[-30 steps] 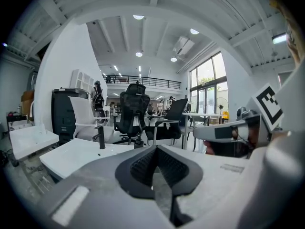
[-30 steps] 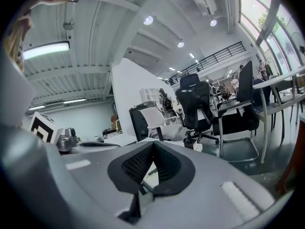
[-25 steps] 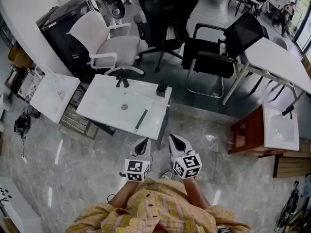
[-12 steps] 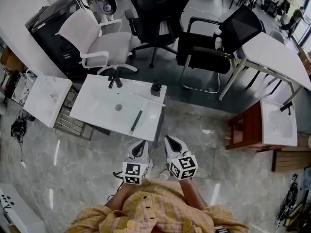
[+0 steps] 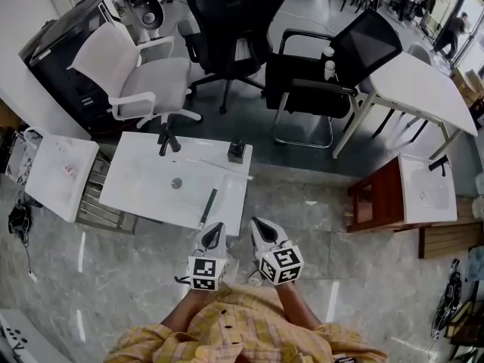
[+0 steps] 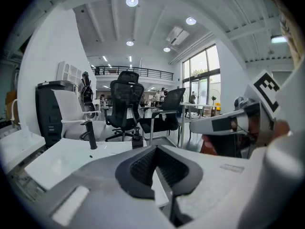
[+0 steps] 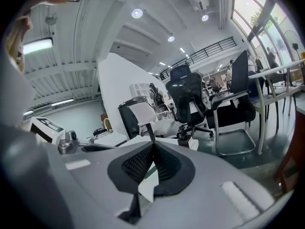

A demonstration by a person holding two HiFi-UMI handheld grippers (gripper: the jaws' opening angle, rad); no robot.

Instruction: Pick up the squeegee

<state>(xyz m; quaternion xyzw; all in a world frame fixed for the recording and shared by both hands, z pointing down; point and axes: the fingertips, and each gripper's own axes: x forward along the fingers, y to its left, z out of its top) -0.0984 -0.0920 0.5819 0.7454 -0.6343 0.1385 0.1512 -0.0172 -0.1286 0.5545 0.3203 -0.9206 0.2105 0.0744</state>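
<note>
The pickup has not begun. The squeegee [image 5: 207, 207] lies untouched on the white table [image 5: 136, 184], near its front edge and a little right of the drain [image 5: 176, 182], its near end pointing toward the person. It looks like a slim, dark, straight bar lying flat; at this size blade and handle cannot be told apart. The left gripper [image 5: 217, 230] and the right gripper [image 5: 257, 225] hover side by side just short of the table's front edge, each with its fingers pressed together and nothing between them. What seems to remain is opening one gripper, reaching over, closing on the bar and lifting it.
</note>
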